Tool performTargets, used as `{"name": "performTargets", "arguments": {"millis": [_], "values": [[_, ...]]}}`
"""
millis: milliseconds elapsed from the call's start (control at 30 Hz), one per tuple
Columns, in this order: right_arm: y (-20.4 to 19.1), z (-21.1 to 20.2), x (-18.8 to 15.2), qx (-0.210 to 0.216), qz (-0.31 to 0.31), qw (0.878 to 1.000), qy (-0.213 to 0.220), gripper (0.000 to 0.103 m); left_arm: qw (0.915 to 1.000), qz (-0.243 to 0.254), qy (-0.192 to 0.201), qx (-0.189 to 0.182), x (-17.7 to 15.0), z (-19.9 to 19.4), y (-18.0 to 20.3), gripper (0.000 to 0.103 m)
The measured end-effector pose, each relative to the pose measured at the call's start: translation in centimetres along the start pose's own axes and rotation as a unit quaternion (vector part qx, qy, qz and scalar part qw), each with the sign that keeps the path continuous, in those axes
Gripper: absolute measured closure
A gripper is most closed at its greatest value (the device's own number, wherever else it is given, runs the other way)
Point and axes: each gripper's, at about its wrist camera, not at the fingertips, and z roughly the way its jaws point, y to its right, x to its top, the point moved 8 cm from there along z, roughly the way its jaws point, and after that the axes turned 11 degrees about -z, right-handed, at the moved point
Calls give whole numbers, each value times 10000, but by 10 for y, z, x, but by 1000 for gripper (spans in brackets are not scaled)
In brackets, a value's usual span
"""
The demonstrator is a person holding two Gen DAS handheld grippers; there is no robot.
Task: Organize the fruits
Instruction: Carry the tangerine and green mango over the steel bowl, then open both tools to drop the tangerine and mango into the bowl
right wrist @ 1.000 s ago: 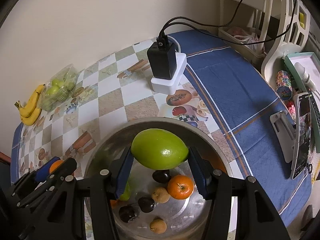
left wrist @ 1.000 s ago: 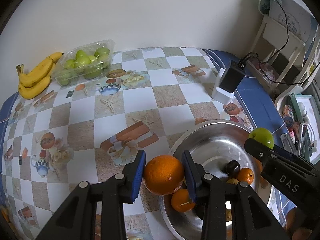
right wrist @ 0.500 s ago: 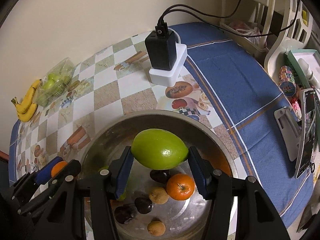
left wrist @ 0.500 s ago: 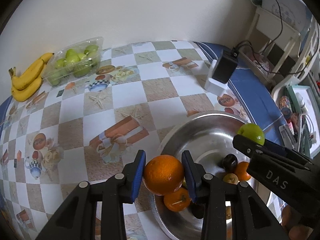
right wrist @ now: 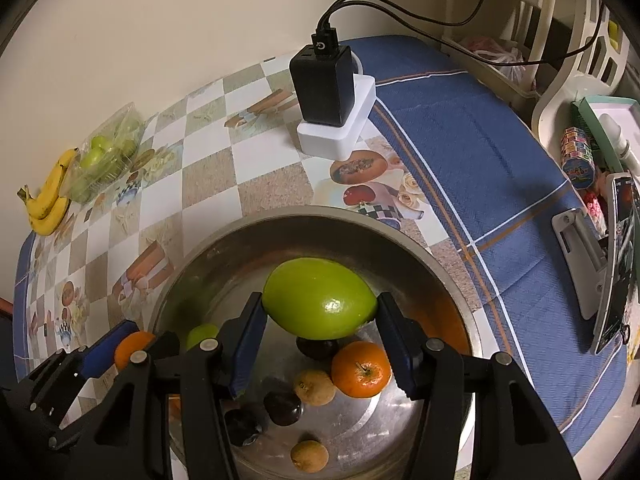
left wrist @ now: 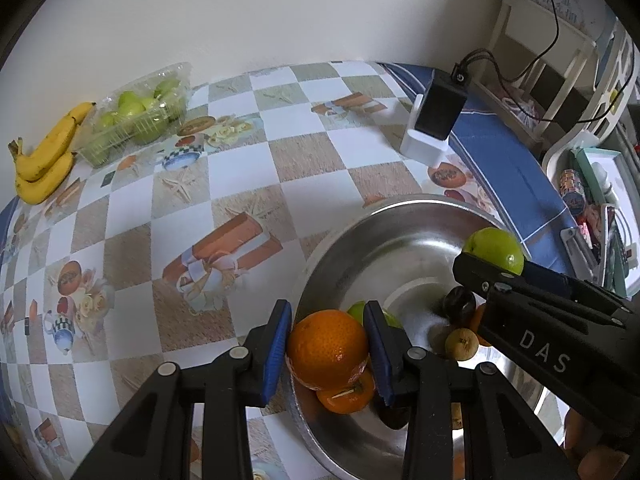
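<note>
Far left against the wall lie the bananas (left wrist: 44, 162) beside a clear pack of green fruit (left wrist: 136, 118), well apart from the steel bowl (left wrist: 360, 240) on the checked tablecloth (left wrist: 168, 184). The left gripper (left wrist: 326, 350) has its blue pads pressed on either side of a large orange (left wrist: 328, 348), held over the bowl's near-left rim (a smaller orange (left wrist: 346, 394) sits just beneath it). To the right, the right gripper (right wrist: 320, 330) clamps a green mango (right wrist: 320, 304) above the bowl, over a mandarin (right wrist: 361, 369), some dark fruits that may be plums (right wrist: 282, 407), and small brown ones (right wrist: 315, 387); a black charger (right wrist: 325, 84) stands beyond.
</note>
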Motion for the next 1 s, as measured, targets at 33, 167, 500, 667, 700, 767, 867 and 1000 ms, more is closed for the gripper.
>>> {"name": "performTargets", "arguments": {"millis": [33,167,500,667,700,767,867,1000], "values": [[0,1,0,0,-6,10000,-11,45,10000,13,-31,7,-1,2,1,63],[-1,3,-2,6,-16,10000,-64,45,9999,77,-113,41,-6,7,3,63],[-1,7,-5,-7,-39,9999,-145,45,9998,143,-140,36,-9,8,7,62],[-2,9,-6,-29,-65,9998,-189,45,9997,154,-166,32,-9,8,7,51],[-2,9,-6,-37,-75,9998,-168,45,9997,149,-176,24,-10,8,8,48],[-4,6,-4,-41,-109,9999,-125,45,9997,143,-191,-3,-9,8,8,48],[-5,2,-2,-46,-137,9999,-72,45,9997,140,-179,-57,-9,5,10,43],[-5,-5,2,-51,-153,9999,15,45,9998,155,-109,-116,-6,-1,13,39]]}}
